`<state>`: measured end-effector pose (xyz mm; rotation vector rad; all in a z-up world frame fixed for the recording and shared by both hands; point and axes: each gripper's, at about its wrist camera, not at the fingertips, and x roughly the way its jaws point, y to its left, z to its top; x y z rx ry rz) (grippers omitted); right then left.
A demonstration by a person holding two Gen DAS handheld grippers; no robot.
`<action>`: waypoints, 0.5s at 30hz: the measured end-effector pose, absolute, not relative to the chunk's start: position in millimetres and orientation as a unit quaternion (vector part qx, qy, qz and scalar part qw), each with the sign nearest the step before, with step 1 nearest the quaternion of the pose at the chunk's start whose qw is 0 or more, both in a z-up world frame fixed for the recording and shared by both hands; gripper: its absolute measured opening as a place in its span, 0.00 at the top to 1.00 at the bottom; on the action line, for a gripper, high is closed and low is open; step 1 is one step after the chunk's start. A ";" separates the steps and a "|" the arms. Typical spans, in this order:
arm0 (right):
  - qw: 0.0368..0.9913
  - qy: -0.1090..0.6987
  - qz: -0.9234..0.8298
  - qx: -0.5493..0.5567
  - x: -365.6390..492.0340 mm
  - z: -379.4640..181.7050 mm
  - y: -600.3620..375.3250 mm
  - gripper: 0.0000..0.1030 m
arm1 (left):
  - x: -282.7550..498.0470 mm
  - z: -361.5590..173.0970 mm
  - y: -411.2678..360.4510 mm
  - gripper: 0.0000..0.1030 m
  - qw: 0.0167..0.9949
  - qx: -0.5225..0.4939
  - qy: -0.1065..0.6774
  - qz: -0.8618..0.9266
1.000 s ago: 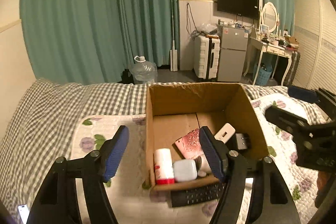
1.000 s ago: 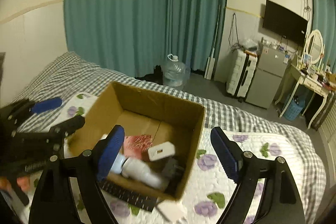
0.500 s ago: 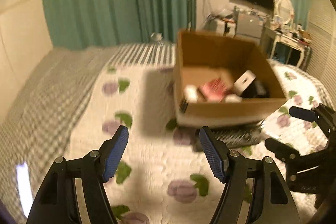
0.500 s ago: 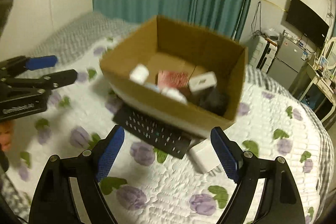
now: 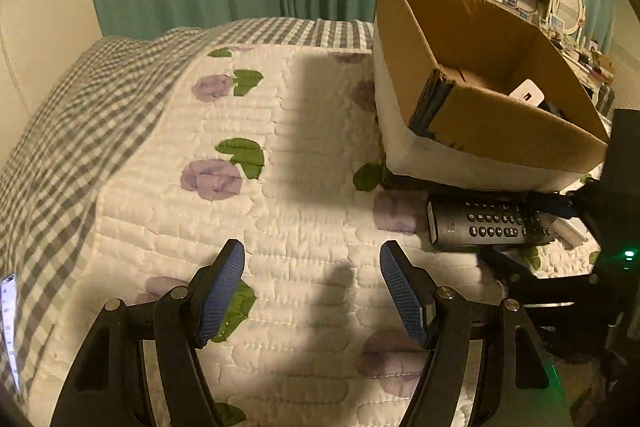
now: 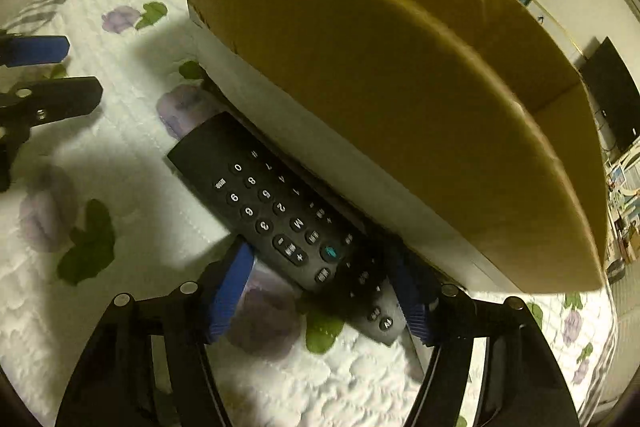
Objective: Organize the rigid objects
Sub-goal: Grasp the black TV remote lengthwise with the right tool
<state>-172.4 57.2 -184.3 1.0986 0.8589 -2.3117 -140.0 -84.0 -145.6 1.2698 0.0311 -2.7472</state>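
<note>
A black remote point(image 6: 272, 203) lies on the flowered quilt against the near wall of a cardboard box point(image 6: 380, 67). My right gripper point(image 6: 320, 255) straddles the remote's near end. Its jaws are closing, the remote lies between them, and I see no firm press by the blue pads. In the left wrist view the remote point(image 5: 488, 225) and the box point(image 5: 500, 123) sit at the right, with a white charger point(image 5: 528, 93) showing inside the box. My left gripper point(image 5: 312, 251) hangs open low over bare quilt, holding nothing, left of the remote.
A small white object point(image 5: 572, 229) lies by the remote's far end. A lit phone point(image 5: 8, 327) rests at the bed's left edge on the checked blanket point(image 5: 80, 115). Green curtains, a wall TV and a dressing table stand beyond the bed.
Both grippers have dropped toward the bed. The right one came down over the remote and its jaws narrowed. The left one now faces the quilt beside the box.
</note>
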 end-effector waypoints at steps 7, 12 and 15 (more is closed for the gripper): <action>0.243 0.281 -0.829 0.418 -172.0 -174.3 62.1 0.65 | -138.0 -145.6 -78.8 0.29 0.056 0.418 -0.001 -0.907; 0.283 0.247 -0.819 0.433 -138.9 -151.1 74.8 0.80 | -133.5 -136.8 -73.1 0.29 0.053 0.412 -0.013 -0.910; 0.286 0.227 -0.826 0.430 -116.3 -130.2 93.4 0.82 | -129.8 -129.7 -63.6 0.29 0.042 0.408 -0.019 -0.912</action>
